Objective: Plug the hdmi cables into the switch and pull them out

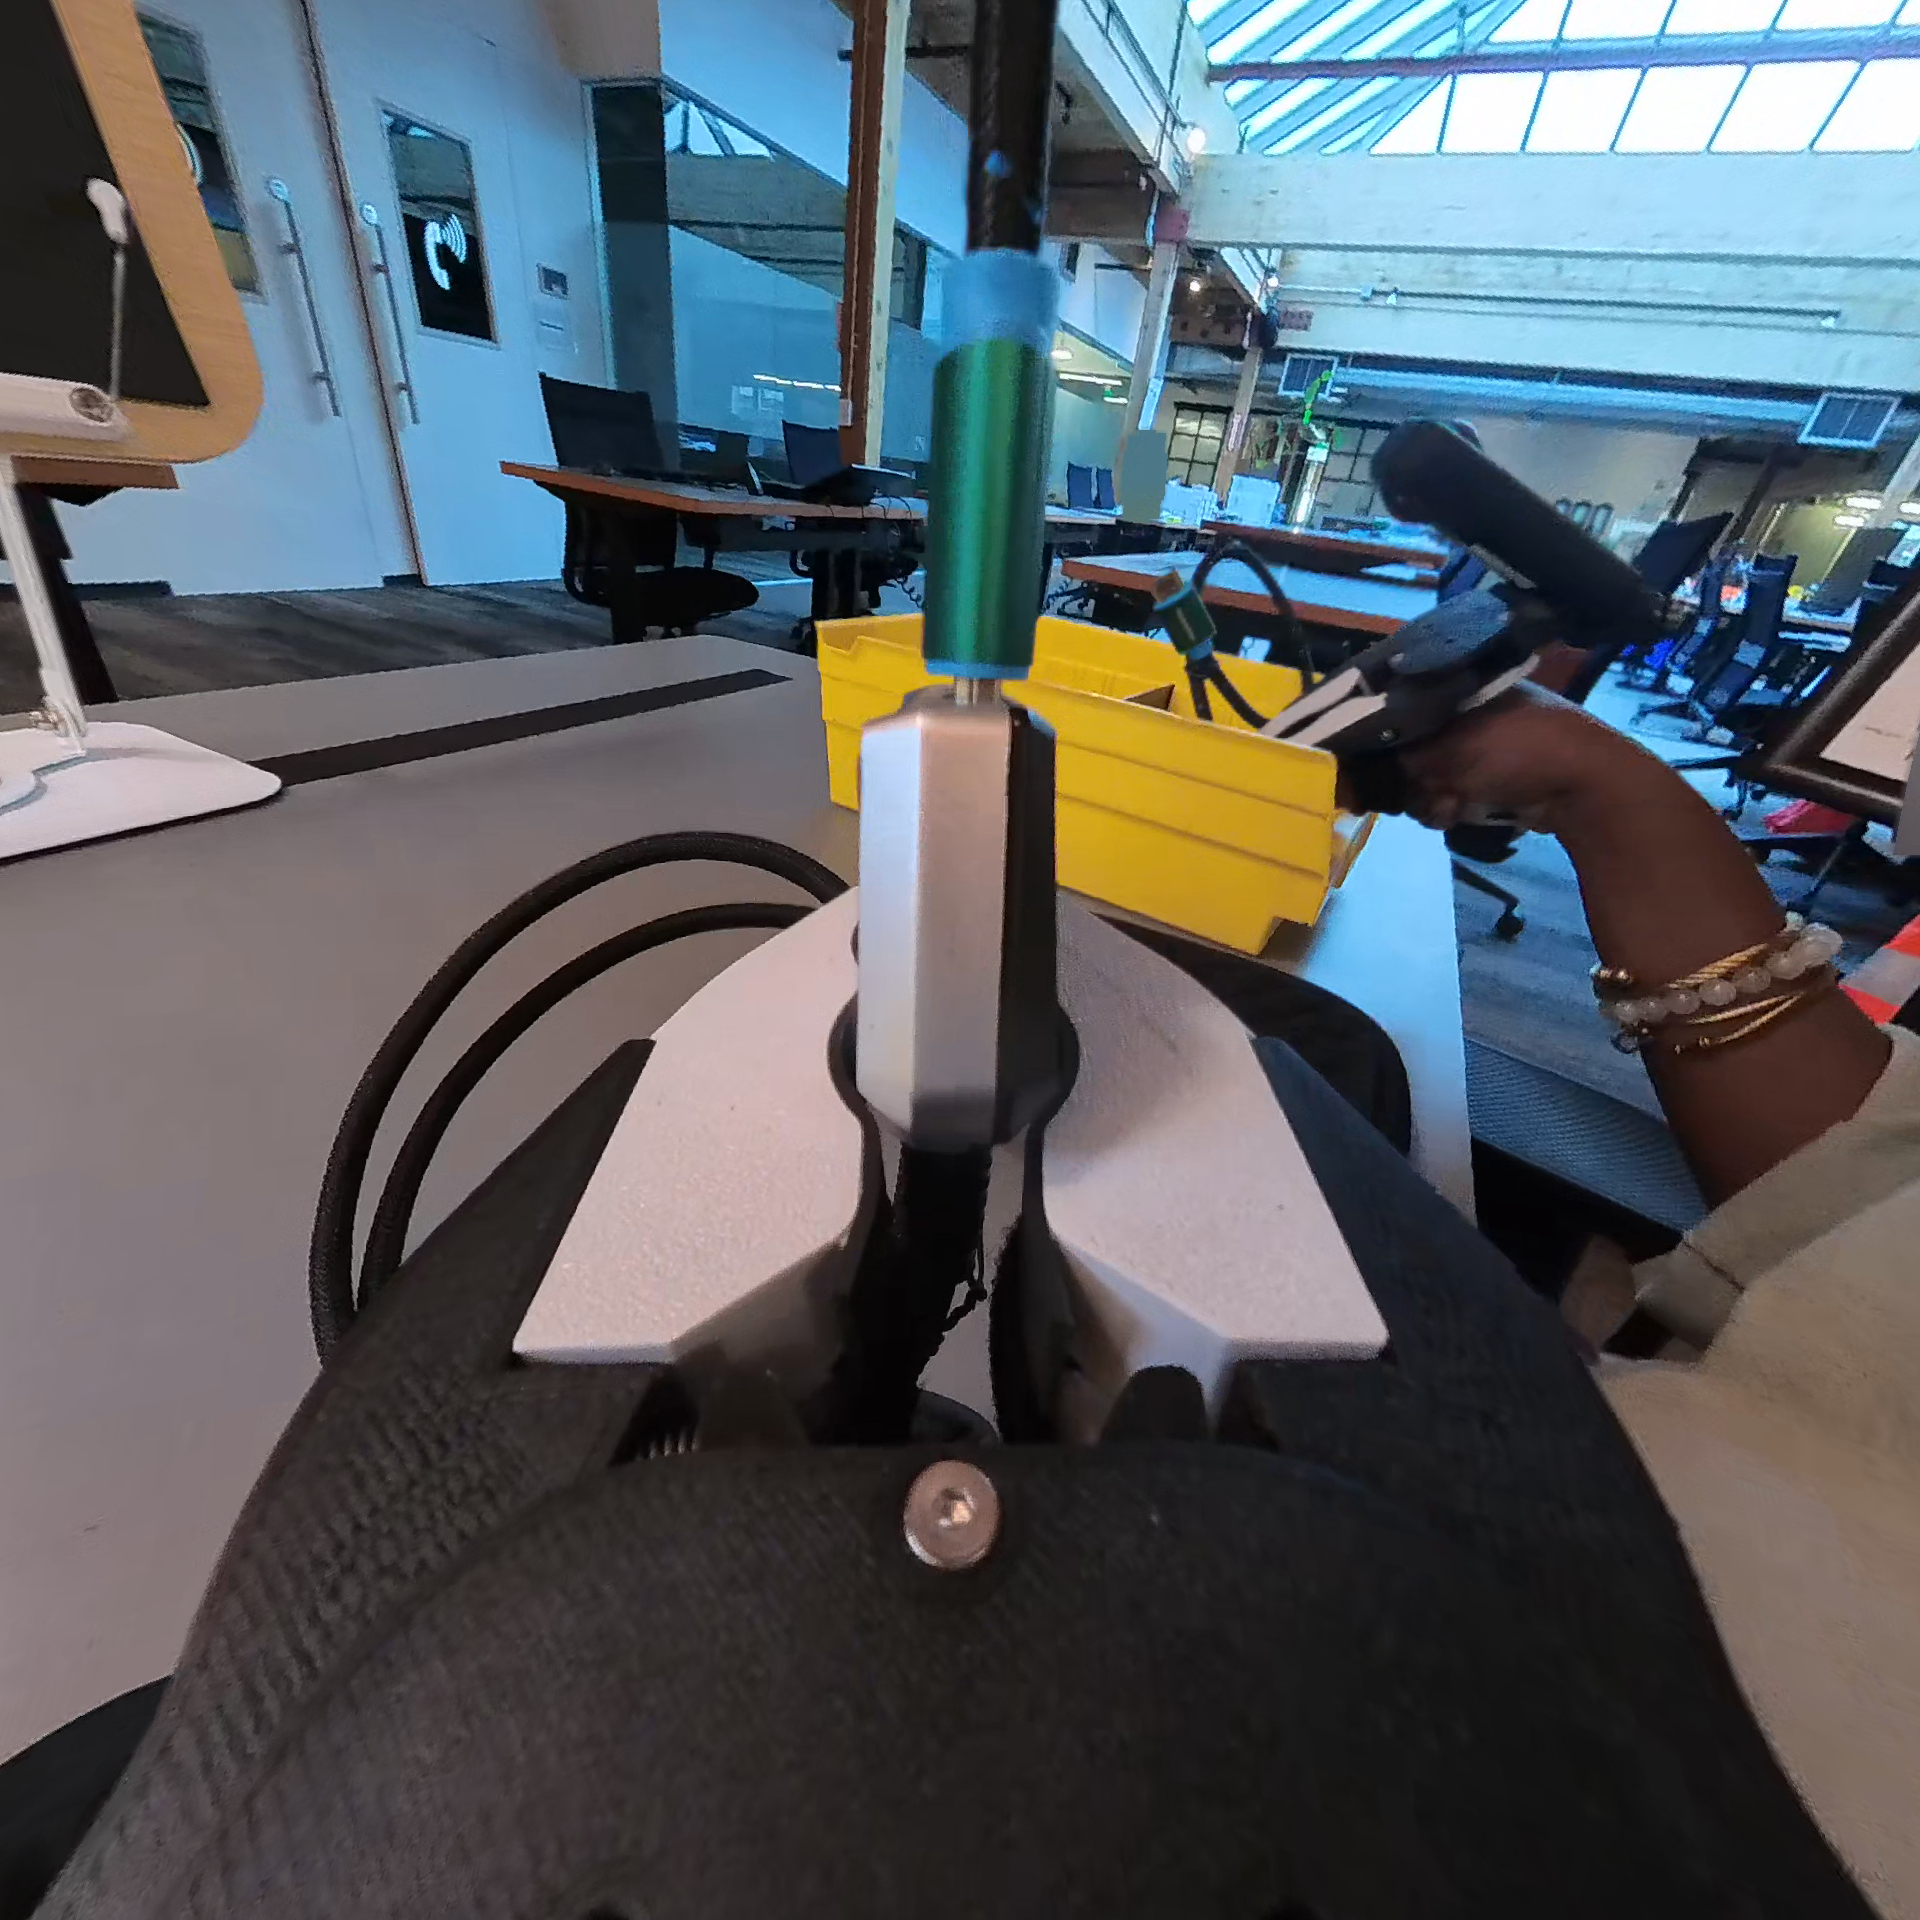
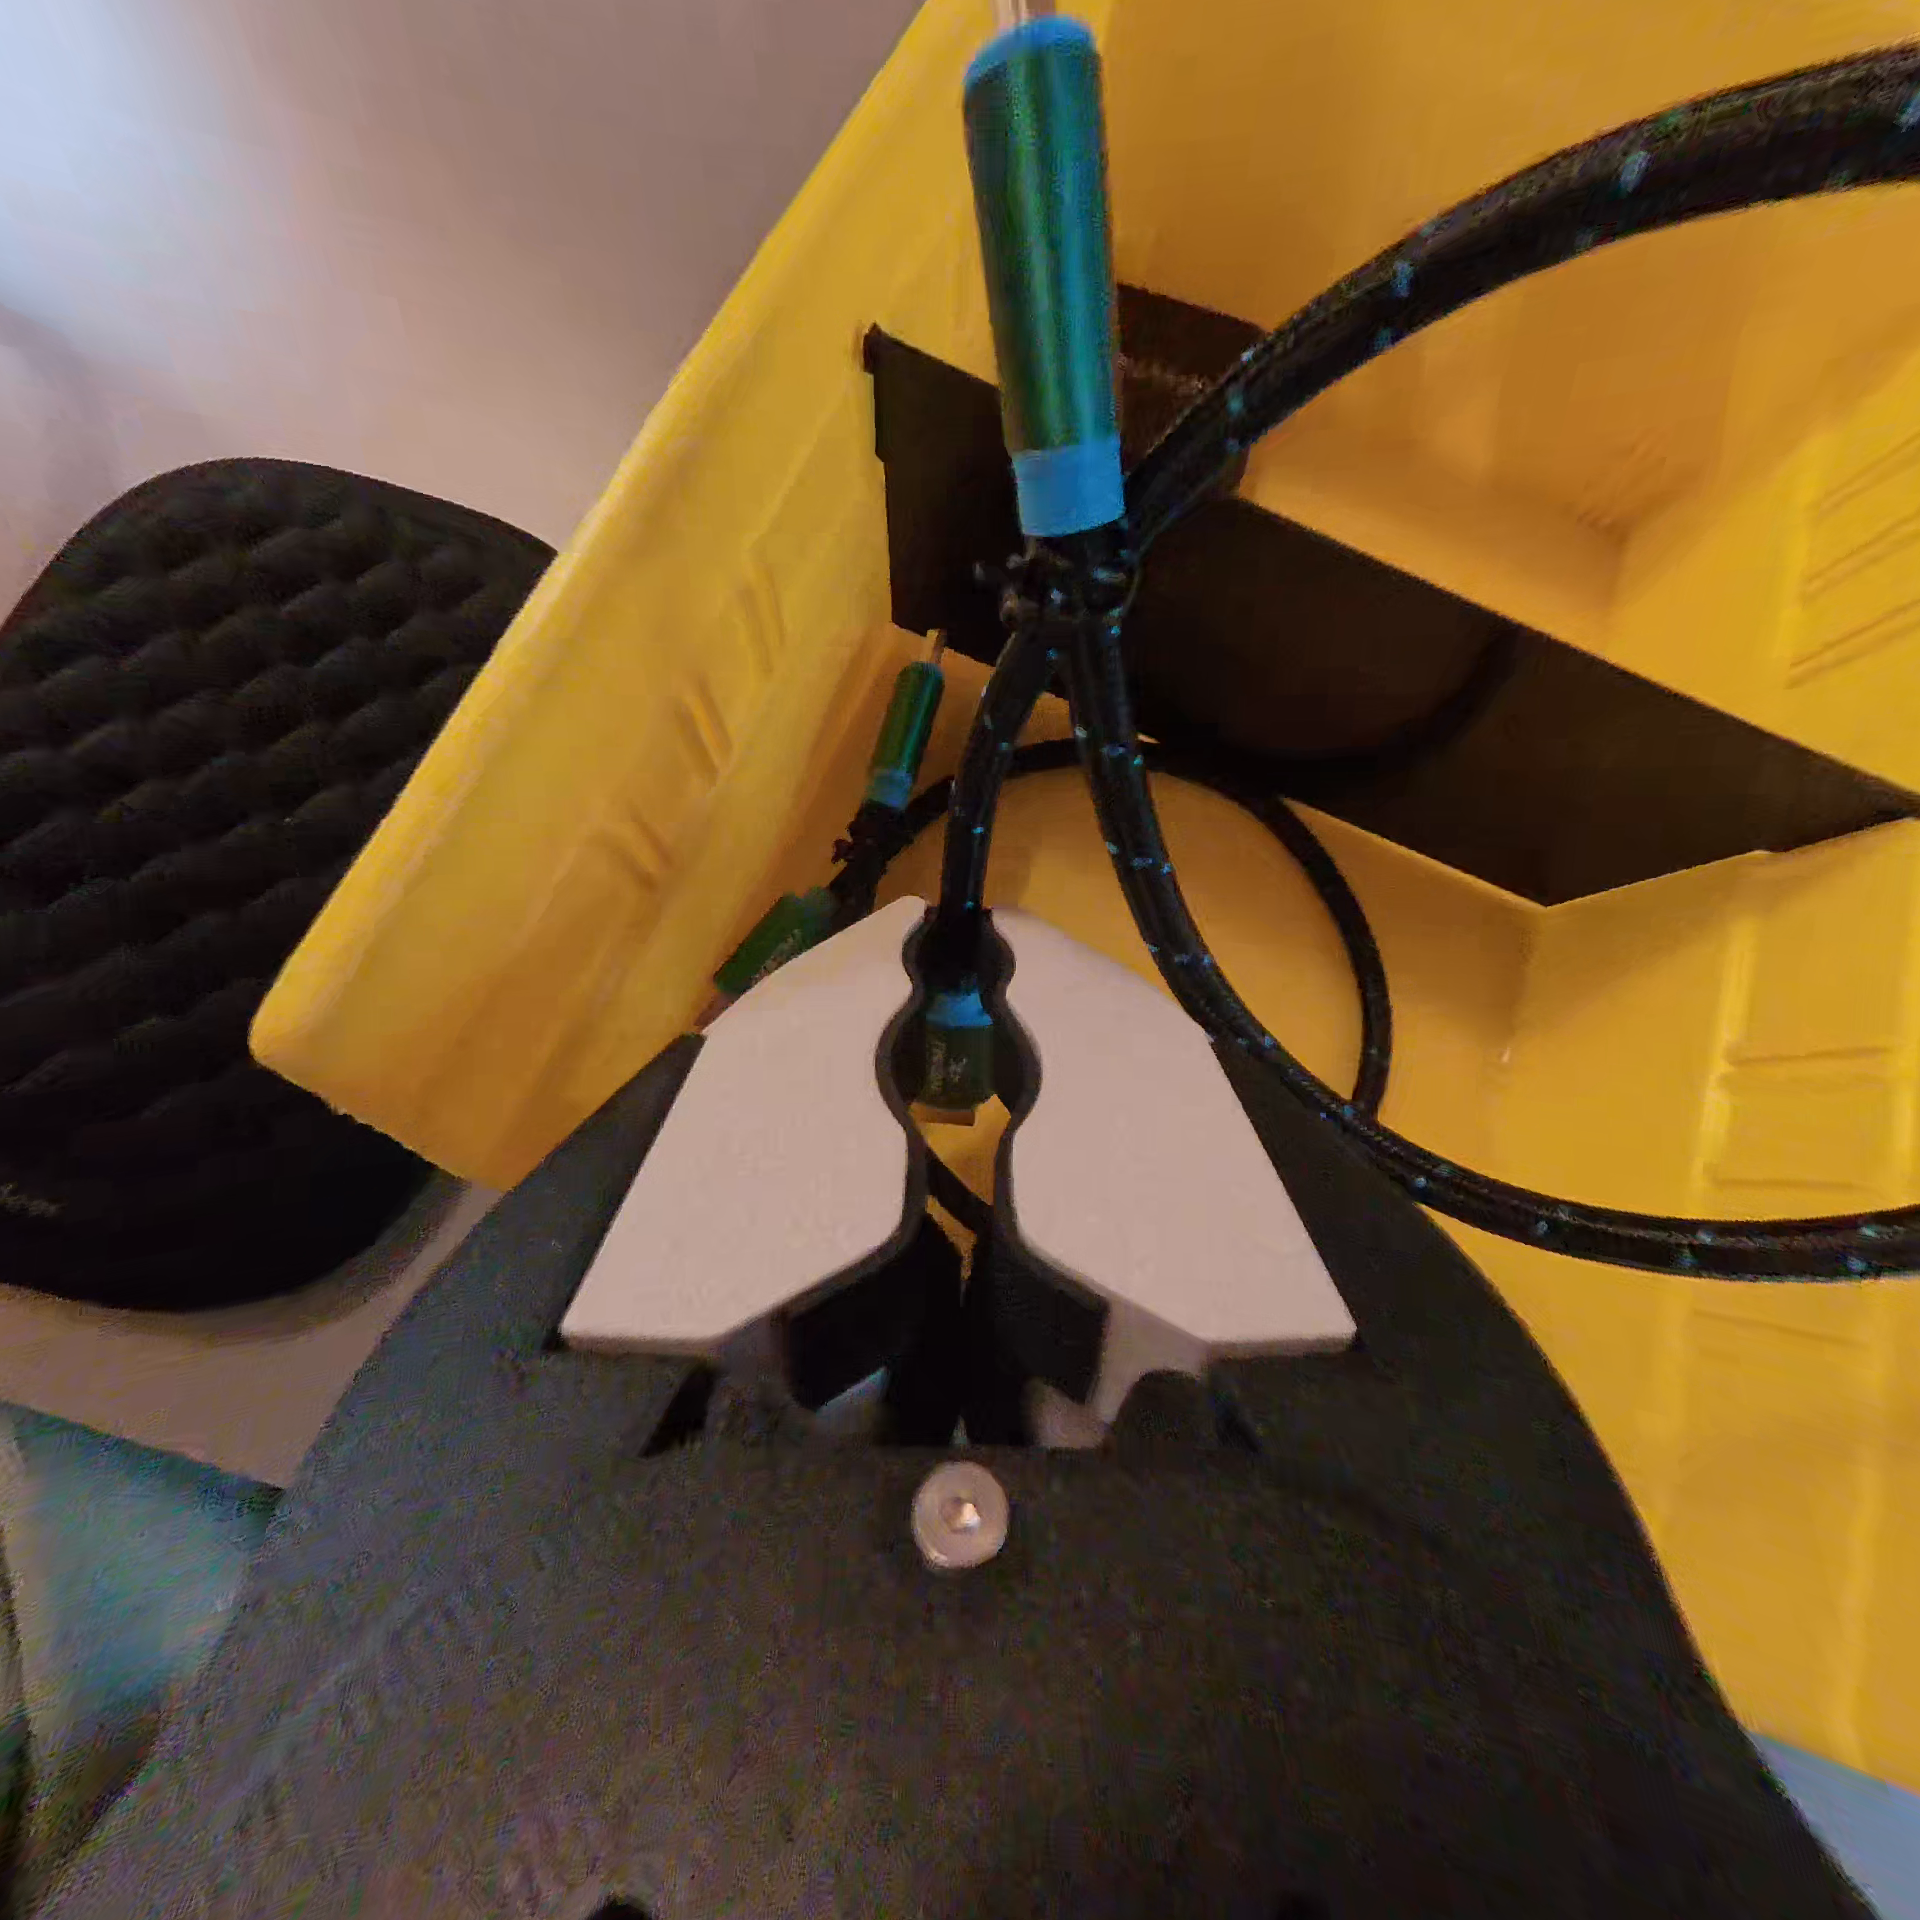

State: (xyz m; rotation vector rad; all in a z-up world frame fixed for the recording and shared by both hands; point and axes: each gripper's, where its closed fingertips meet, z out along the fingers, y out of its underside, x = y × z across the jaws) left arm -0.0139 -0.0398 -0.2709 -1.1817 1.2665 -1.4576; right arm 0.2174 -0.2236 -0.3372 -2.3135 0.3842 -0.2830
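The grey desk [image 1: 343,935] lies open across its left and middle, broken only by two black cable loops [image 1: 447,1039] near the front and a white stand base [image 1: 114,774] at the left edge. Toward the right edge the yellow bin [image 1: 1164,821] blocks the way. Inside the bin [image 2: 1558,1039], a black divider [image 2: 1455,707] and coiled braided cables [image 2: 1247,997] with green plugs [image 2: 1049,291] crowd the compartments. A black padded case [image 2: 197,862] lies just beside the bin's outer wall
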